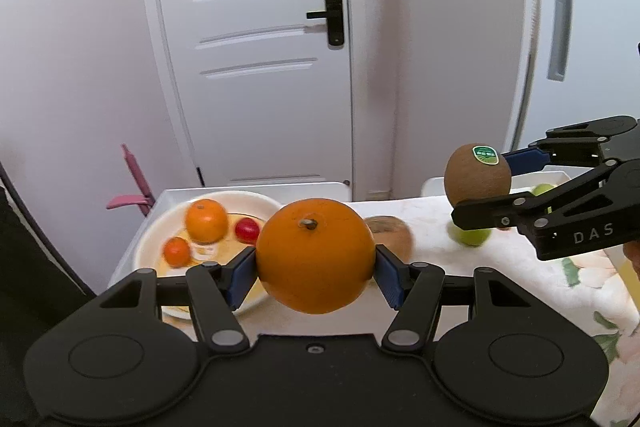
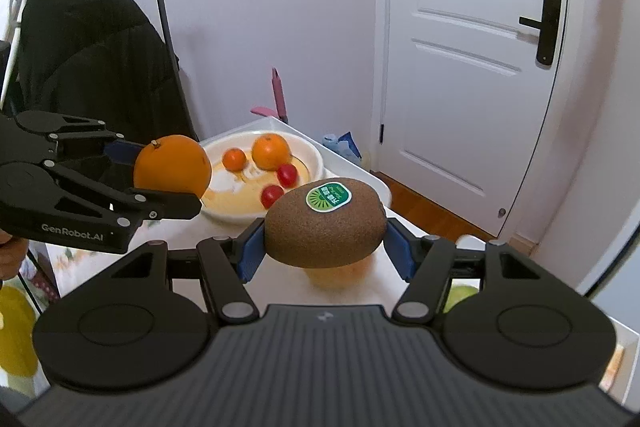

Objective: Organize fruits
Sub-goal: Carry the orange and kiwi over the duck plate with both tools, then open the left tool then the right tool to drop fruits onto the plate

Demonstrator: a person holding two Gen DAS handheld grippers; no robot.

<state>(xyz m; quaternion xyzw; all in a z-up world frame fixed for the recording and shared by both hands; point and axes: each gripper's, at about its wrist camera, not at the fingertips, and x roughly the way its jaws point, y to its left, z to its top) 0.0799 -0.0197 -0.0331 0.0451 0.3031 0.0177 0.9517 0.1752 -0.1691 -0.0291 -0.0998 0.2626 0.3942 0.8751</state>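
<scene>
Partly hiding table fruit, left tongs (image 1: 316, 267) pinch orange (image 1: 315, 255), right tongs (image 2: 325, 247) kiwi (image 2: 325, 227).

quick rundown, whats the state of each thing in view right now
left gripper: shut on the orange
orange: held off the table
right gripper: shut on the kiwi
kiwi: held off the table, sticker up
white bowl: on the table, holds two oranges and two red fruits
green apple: resting on the table
door: closed
</scene>
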